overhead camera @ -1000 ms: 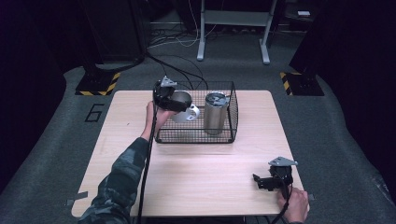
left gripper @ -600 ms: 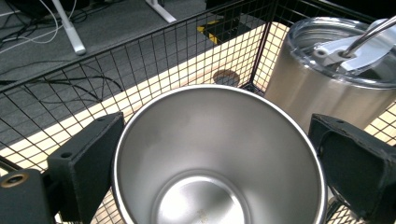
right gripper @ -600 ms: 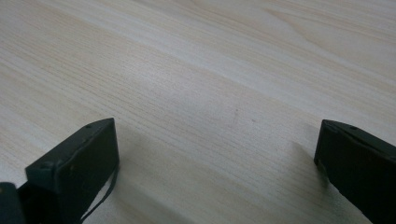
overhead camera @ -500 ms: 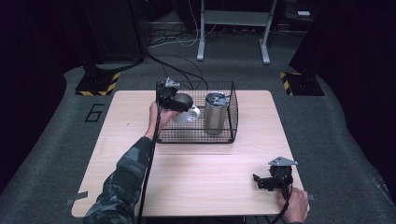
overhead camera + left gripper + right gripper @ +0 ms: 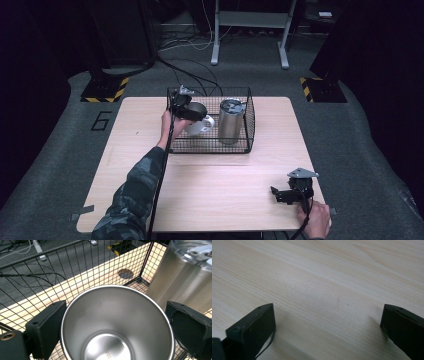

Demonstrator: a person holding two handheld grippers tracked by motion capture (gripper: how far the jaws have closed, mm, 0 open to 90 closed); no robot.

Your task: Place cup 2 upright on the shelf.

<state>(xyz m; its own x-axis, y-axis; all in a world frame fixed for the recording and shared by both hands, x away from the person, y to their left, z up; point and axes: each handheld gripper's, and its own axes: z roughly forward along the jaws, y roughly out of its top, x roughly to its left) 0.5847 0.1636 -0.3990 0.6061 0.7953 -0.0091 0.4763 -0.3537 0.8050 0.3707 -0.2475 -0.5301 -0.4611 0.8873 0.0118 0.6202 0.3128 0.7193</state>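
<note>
A black wire basket (image 5: pixel 210 145) stands on the far middle of the wooden table (image 5: pixel 200 185). Inside it at the right is a tall steel tumbler (image 5: pixel 231 122) (image 5: pixel 180 282) with a lid. My left gripper (image 5: pixel 196 112) (image 5: pixel 115 322) reaches over the basket's left side and is shut on an open steel cup (image 5: pixel 199 124) (image 5: pixel 117 325), one jaw on each side of its rim. The cup hangs inside the basket, left of the tumbler. My right gripper (image 5: pixel 275 194) (image 5: pixel 327 322) rests open on bare wood near the table's front right corner, with nothing between its jaws.
Cables trail from both grippers. Black stands with yellow-striped bases (image 5: pixel 102 87) sit on the grey floor beyond the table, and a metal frame (image 5: pixel 250 30) stands farther back. A round hole (image 5: pixel 125 273) shows in the tabletop behind the basket.
My left gripper has shifted slightly right and down with the cup, deeper into the basket. The right gripper has not moved.
</note>
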